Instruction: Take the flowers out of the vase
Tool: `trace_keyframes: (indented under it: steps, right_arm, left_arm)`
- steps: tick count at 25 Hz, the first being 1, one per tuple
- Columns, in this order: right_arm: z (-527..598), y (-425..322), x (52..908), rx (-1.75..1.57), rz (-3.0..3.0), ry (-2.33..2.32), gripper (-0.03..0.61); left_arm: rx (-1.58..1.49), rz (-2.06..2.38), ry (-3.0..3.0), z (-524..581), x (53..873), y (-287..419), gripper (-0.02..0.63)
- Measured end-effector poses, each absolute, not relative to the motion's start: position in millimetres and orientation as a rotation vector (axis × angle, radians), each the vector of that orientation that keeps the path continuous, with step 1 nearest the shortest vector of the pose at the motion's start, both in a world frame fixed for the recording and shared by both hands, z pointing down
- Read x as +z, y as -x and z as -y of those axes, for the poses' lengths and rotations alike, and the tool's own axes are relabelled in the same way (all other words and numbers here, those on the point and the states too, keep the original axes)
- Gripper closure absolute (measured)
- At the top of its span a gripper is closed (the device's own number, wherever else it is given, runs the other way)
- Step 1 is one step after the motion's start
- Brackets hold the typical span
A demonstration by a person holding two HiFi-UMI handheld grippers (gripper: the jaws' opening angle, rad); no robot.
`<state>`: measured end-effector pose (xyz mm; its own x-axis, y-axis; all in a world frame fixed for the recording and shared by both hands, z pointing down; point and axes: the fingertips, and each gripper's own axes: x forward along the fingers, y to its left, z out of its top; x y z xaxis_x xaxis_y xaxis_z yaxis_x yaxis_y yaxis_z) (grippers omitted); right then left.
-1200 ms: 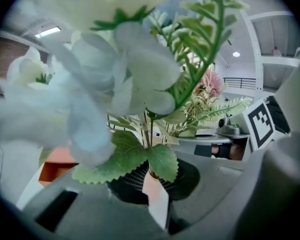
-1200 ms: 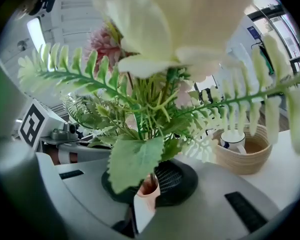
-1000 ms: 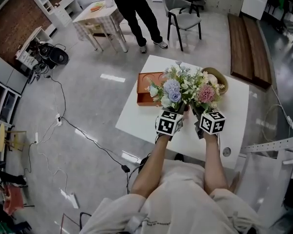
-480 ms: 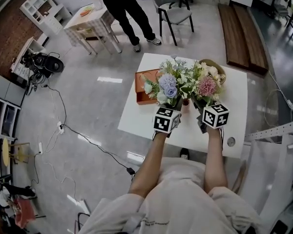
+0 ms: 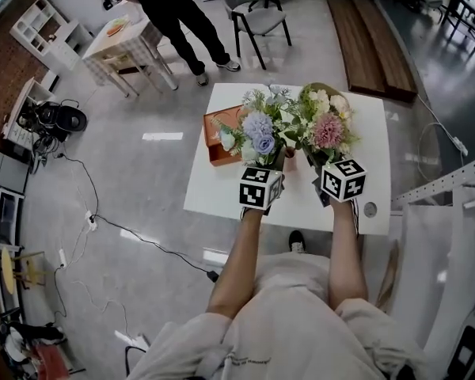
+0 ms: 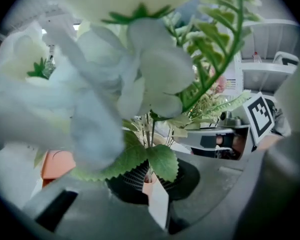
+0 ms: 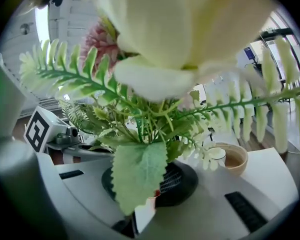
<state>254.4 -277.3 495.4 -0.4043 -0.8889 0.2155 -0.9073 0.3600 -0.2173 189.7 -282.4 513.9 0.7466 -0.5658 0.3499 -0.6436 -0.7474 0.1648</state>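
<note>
Flowers (image 5: 289, 125), blurred, over left gripper (image 6: 154, 199), right gripper (image 7: 142, 211)

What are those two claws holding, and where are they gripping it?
Each pinches a flower bunch low on its stems: the left gripper the blue bunch, the right gripper the pink bunch.

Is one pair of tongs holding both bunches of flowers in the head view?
No, the left tongs grip the blue bunch and the right tongs grip the pink bunch.
</note>
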Motion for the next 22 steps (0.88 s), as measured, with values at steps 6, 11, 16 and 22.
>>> trace_keyframes:
  steps: [6, 11, 16, 22]
  right_arm:
    - [259, -256, 484, 0.441, 2.524, -1.753, 0.548]
    - [250, -258, 470, 0.405, 2.514, -1.82, 0.548]
    - [240, -251, 455, 0.363, 2.5, -1.868, 0.548]
    - [224, -244, 450, 0.368, 2.495, -1.906, 0.549]
  left_arm:
    - [0.36, 0.951, -2.663, 275, 503, -176, 0.588]
    - [0.337, 0.936, -2.696, 267, 487, -170, 0.588]
    - [0.311, 0.923, -2.718, 262, 472, -158, 0.588]
    - [0.326, 0.902, -2.723, 241, 472, -144, 0.588]
